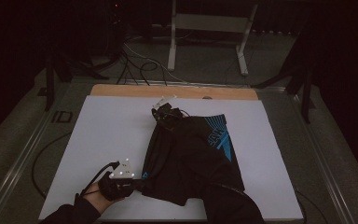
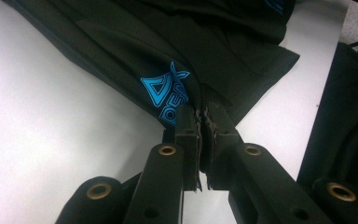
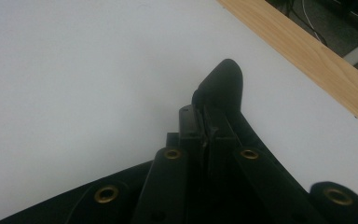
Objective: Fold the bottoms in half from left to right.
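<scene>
A pair of black shorts [image 1: 191,154] with blue print lies spread on the white tabletop [image 1: 107,135]. My left gripper [image 1: 137,183] is at the near left, shut on the hem of the shorts [image 2: 168,46] right beside a blue logo [image 2: 165,93]. In the left gripper view the jaws [image 2: 204,114] pinch the fabric edge between them. My right gripper [image 1: 164,114] is at the far end of the garment, shut on a corner of it. A black tip of cloth [image 3: 223,79] sticks out past its closed jaws [image 3: 205,119], a little above the white surface.
A wooden strip [image 1: 168,91] borders the table's far edge, also visible as the wooden strip [image 3: 307,51]. Behind it stand a white frame stand [image 1: 205,28] and loose cables [image 1: 140,65] on the floor. A dark sleeve [image 1: 233,205] reaches in from the bottom.
</scene>
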